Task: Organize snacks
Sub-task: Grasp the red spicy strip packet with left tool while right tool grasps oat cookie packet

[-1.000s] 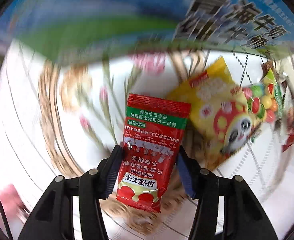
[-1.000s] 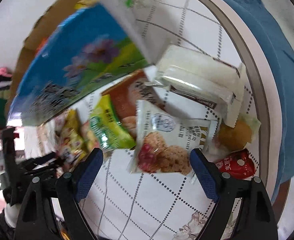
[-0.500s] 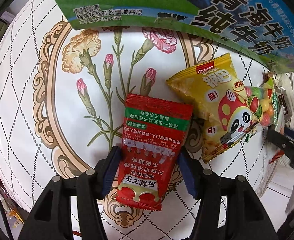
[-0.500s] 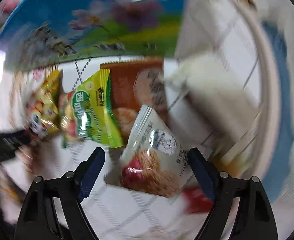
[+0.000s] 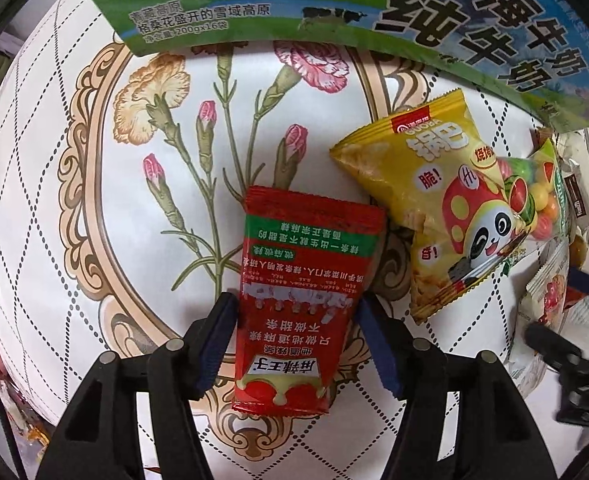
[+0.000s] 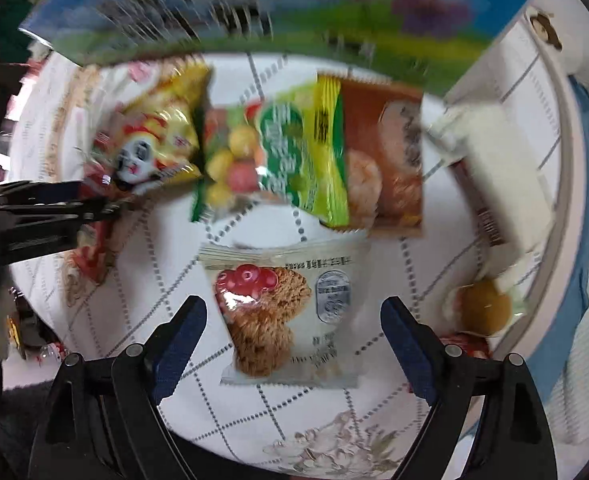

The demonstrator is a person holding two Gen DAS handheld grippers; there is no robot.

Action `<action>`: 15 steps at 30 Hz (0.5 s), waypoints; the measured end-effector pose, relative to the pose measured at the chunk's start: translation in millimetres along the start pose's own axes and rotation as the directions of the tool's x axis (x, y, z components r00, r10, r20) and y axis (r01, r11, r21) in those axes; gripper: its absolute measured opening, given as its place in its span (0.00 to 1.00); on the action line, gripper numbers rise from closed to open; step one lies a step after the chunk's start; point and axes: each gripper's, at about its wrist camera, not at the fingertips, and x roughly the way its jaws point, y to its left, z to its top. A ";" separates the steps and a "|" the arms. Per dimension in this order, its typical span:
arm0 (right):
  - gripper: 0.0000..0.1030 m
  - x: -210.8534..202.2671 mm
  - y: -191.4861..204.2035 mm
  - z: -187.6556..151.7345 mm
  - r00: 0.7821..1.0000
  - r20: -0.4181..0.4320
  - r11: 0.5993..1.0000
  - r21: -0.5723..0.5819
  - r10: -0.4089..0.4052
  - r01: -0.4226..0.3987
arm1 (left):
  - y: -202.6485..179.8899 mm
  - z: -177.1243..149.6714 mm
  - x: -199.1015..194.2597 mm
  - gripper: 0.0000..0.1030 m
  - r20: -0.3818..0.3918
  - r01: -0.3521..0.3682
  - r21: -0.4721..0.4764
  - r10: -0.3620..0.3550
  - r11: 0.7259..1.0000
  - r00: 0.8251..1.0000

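left hand-held gripper (image 5: pixel 296 338) jaws opening around red packet (image 5: pixel 302 300) lying on counter (image 5: pixel 74 208), beside yellow bag (image 5: pixel 434 200). right hand-held gripper (image 6: pixel 294 344) wide apart, straddling oat packet (image 6: pixel 290 312), not gripping it.

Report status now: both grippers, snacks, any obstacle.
Left gripper opening, red packet between its fingers. Right gripper open, straddling oat packet, not gripping. Yellow bag just beside red packet; milk box behind.

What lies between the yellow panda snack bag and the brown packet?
In the right wrist view, a green candy packet lies between the yellow panda bag and the brown packet, overlapping the brown one.
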 end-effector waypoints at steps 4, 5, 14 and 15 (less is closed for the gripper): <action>0.59 9.1 -13.7 -7.6 0.999 -0.005 0.984 0.171 0.049 -0.047 | 4.4 -13.2 -4.7 0.51 -0.002 0.030 -0.061 -0.030 0.998 1.000; 0.57 8.0 -16.8 -14.6 0.998 -0.006 0.980 0.191 0.059 -0.057 | 5.8 -18.9 -4.6 0.50 -0.012 0.037 -0.075 -0.038 0.997 0.999; 0.58 22.8 8.2 -35.8 0.998 -0.039 0.984 0.173 0.048 -0.040 | -2.3 -43.7 24.7 0.54 -0.068 0.000 -0.027 -0.002 1.000 0.998; 0.60 24.4 10.2 -35.6 0.999 -0.039 0.985 0.167 0.036 -0.029 | -4.3 -44.0 26.7 0.54 -0.068 -0.010 -0.020 0.009 1.000 0.998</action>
